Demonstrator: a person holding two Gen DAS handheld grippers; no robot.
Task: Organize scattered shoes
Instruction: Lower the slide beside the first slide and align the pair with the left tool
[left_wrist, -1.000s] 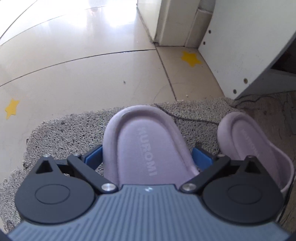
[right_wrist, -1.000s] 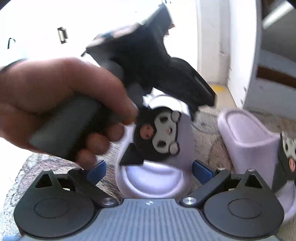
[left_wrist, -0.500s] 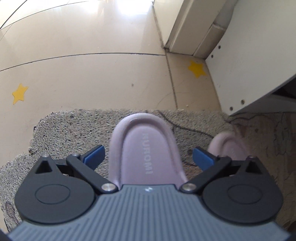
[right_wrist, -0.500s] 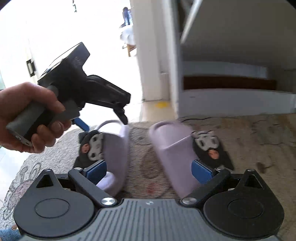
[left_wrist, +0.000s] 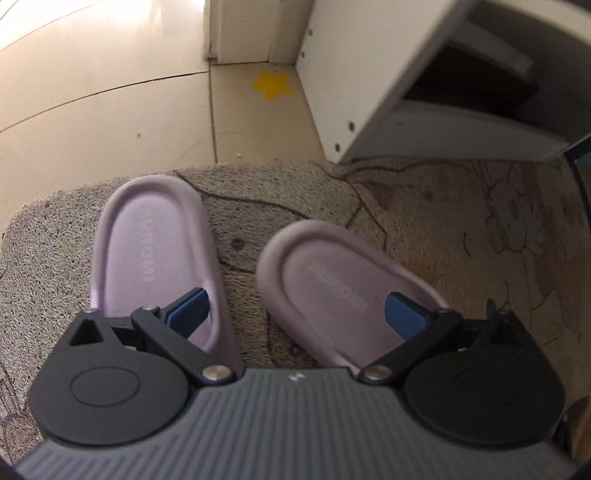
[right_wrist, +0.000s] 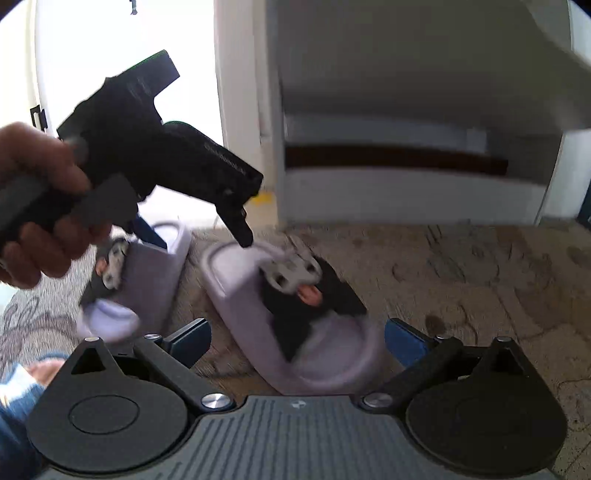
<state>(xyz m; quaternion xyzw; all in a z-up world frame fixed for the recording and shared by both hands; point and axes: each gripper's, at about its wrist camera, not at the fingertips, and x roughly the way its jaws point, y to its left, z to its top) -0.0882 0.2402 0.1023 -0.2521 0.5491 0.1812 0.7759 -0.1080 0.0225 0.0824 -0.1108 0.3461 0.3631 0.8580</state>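
Two lilac slippers on the mat (left_wrist: 55, 258), heels toward the white cabinet (left_wrist: 388, 85), not parallel. Left slipper (left_wrist: 147, 254) lies near the mat's outer edge, roughly straight. Right slipper (left_wrist: 332, 291) sits just beside it, angled, a strip of mat between them. Each carries a black-and-white cartoon charm on the strap, seen in the right wrist view: left charm (right_wrist: 110, 269), right charm (right_wrist: 295, 284).

L gripper (left_wrist: 295, 310) released, fingers spread wide, hovering over the pair w/ nothing between the pads; one pad (left_wrist: 188, 310) over left slipper, the other over right slipper. A hand (right_wrist: 33, 206) holds it by the grip.

R gripper (right_wrist: 295, 339) also spread wide, empty, low behind the right slipper's toe. R view motion-blurred. Yellow star sticker (left_wrist: 271, 85) on the floor near the cabinet corner.
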